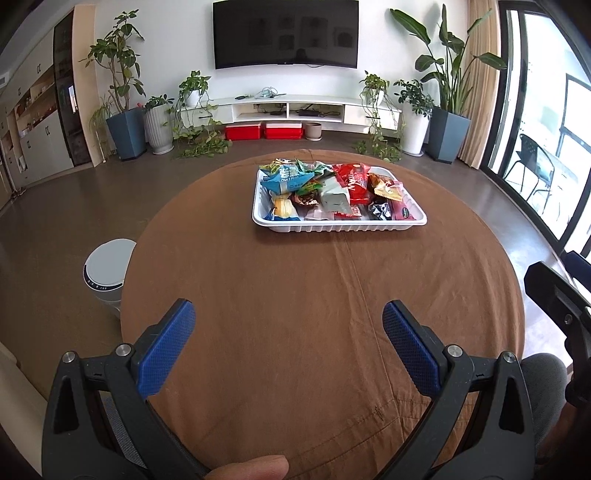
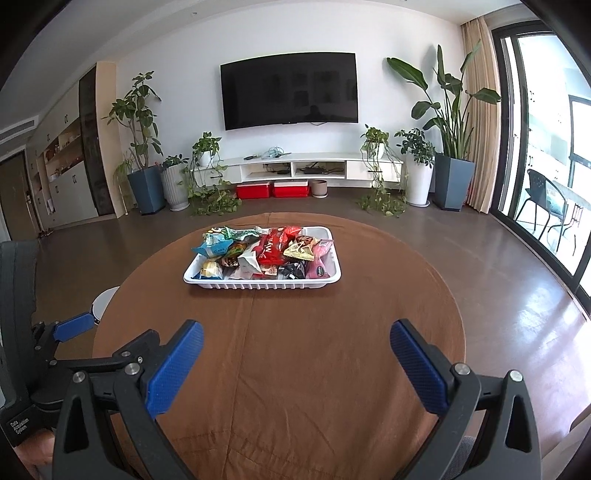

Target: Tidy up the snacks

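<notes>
A round table with a brown cloth (image 1: 295, 295) fills the middle of both views. On the far half of it sits a white tray (image 1: 339, 223), a bit right of the middle in the left wrist view and a bit left of the middle in the right wrist view. The tray is piled with snacks (image 1: 325, 186): a blue bag (image 1: 286, 179) at its left end, a red bag (image 1: 351, 181) near the middle, and a pink bar (image 1: 400, 208) at its right end. The left gripper (image 1: 288, 321) is at the bottom of its picture, its two blue fingers (image 1: 166, 350) spread wide with nothing between them. The right gripper (image 2: 295, 339) is at the bottom of its picture too, spread wide and holding nothing. Both are well apart from the tray. A thumb (image 1: 247, 467) shows at the bottom edge. A white bin (image 1: 107, 273) stands on the floor at the left. A dark TV (image 1: 285, 33) hangs on the far wall at the top.
</notes>
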`<state>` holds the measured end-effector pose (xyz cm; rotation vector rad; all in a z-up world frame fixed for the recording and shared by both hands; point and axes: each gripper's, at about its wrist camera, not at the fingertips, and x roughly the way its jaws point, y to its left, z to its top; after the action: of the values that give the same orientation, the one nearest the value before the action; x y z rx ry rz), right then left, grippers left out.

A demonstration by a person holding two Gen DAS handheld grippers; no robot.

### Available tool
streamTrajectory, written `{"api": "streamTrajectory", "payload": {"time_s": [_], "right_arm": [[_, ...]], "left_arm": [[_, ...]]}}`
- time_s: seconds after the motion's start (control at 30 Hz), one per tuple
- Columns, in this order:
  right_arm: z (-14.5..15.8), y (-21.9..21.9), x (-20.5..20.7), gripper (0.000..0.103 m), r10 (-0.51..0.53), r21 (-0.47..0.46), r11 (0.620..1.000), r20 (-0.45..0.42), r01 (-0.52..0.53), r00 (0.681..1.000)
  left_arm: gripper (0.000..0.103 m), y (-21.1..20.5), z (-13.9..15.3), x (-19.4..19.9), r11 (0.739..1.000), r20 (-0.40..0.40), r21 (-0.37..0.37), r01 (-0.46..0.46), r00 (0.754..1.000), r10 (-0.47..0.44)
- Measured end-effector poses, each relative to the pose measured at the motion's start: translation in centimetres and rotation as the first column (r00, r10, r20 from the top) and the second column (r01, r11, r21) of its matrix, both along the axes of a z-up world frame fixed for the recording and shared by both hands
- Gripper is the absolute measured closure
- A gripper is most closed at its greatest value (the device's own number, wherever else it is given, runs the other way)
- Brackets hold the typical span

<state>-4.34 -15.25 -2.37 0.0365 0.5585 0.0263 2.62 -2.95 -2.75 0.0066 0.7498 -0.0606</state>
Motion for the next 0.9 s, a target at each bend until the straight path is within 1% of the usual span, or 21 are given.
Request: {"api": "streamTrajectory", "payload": {"time_s": [0.33,0.9], "right_arm": [[-0.4,-0.1,0.3,0.0,0.001,-0.004,1.0,-0.02,-0.001,1.0],[-0.8,-0.1,0.4,0.0,0.002,-0.009,1.0,-0.031,-0.003,1.0]], "left_arm": [[0.0,0.1,-0.9,0.5,1.0,-0.013,0.0,0.0,1.0,0.0],[0.0,0.0,-1.6,0.8,1.0,-0.018,0.003,0.003,1.0,-0.003]]}}
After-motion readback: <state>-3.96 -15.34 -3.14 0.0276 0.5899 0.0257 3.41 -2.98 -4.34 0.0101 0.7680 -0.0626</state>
